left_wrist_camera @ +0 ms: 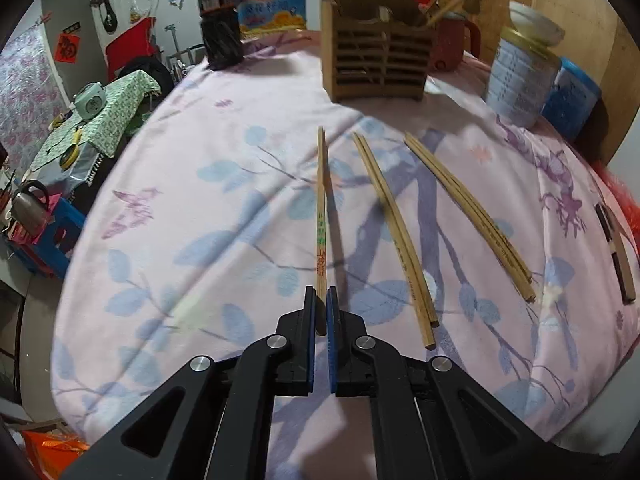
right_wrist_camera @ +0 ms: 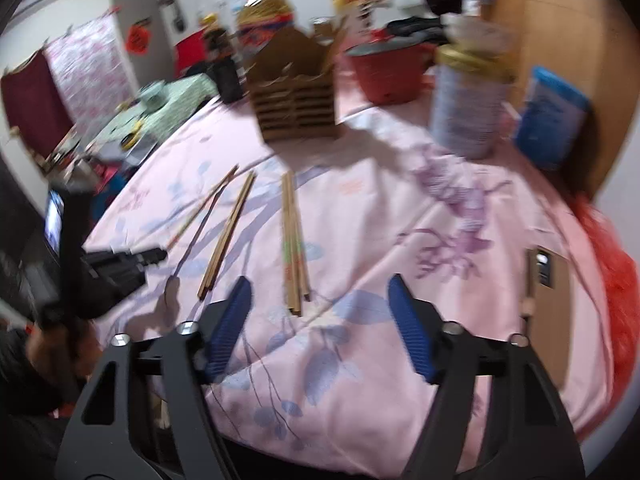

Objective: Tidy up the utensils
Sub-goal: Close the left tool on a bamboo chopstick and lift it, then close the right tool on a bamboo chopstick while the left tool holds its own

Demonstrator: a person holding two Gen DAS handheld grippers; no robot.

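My left gripper [left_wrist_camera: 321, 295] is shut on the near end of a wooden chopstick [left_wrist_camera: 321, 204] with green and red print, which points away toward a slatted wooden utensil holder [left_wrist_camera: 378, 58] at the back of the table. Two more chopstick pairs lie to its right: a middle pair [left_wrist_camera: 394, 236] and a right pair [left_wrist_camera: 470, 212]. In the right wrist view, my right gripper [right_wrist_camera: 320, 292] is open and empty above the pink cloth, just behind one chopstick pair [right_wrist_camera: 294, 240]. The left gripper [right_wrist_camera: 156, 256] with its held chopstick [right_wrist_camera: 202, 206] shows at the left there.
A floral pink cloth [left_wrist_camera: 200, 200] covers the table. A dark sauce bottle [left_wrist_camera: 218, 20], a red mug [left_wrist_camera: 454, 42], a tin can [left_wrist_camera: 520, 76] and a blue container [left_wrist_camera: 572, 96] stand along the back. A small wooden block [right_wrist_camera: 546, 276] lies at the right edge.
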